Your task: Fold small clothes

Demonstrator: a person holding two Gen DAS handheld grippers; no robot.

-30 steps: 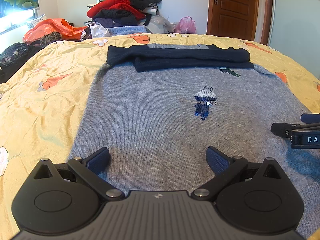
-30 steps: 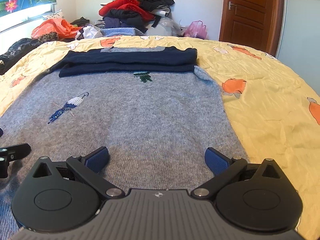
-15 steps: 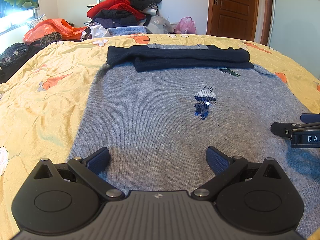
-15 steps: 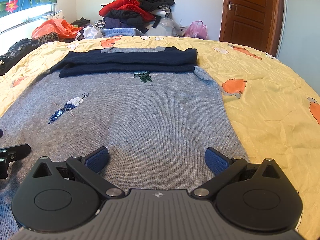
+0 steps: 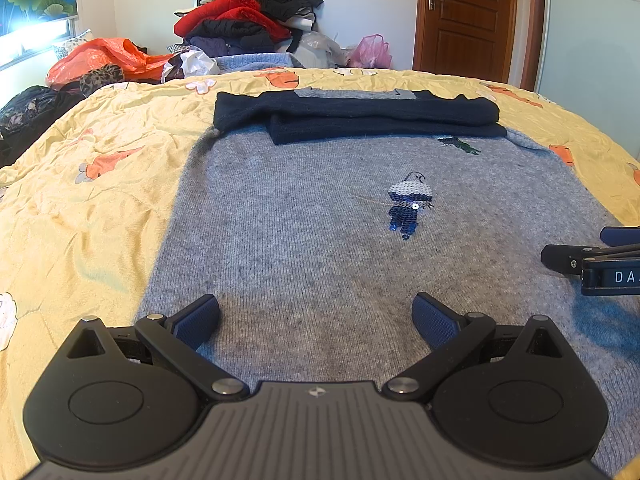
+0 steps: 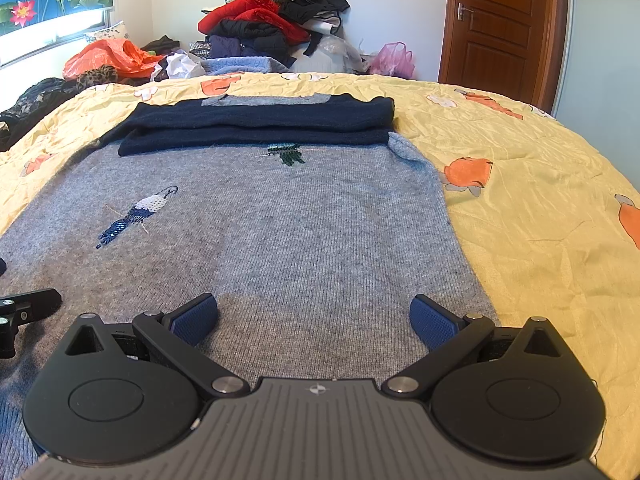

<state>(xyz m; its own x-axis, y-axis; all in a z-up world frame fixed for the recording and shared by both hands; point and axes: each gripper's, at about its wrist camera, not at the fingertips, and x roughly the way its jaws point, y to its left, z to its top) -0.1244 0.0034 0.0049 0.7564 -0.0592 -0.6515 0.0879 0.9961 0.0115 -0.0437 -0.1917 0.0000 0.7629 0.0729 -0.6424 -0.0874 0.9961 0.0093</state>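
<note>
Nothing is seen to have moved since the earlier frames: the grey sweater and both tongs are found just where they were a second ago.

The grey sweater is spread flat on the bed, front up, with a sequinned bird stitched near its middle and a small green motif beyond that, toward the collar. Its dark navy sleeves are already folded across the chest at the end of the sweater farthest from the cameras. The sleeve fold is therefore judged to be done, and the step in hand appears to be the taking of the near hem, which lies below the camera views and cannot be seen.

The next move is judged to call for both tongs to be lowered onto the sweater's near corners, closed on the knit, and carried together toward the collar so that the body is folded in half over the sleeves. An even lift would be needed to keep the sleeves from being dragged out of place.

The left tongs are held wide open over the sweater's near left part, and nothing is gripped. The right tongs are likewise spread wide over its near right part, close to the sweater's right edge, and are empty. Whether the pads touch the knit cannot be told.

Around the sweater, the yellow flowered quilt is seen, and beyond its far end a pile of clothes against the wall.
</note>
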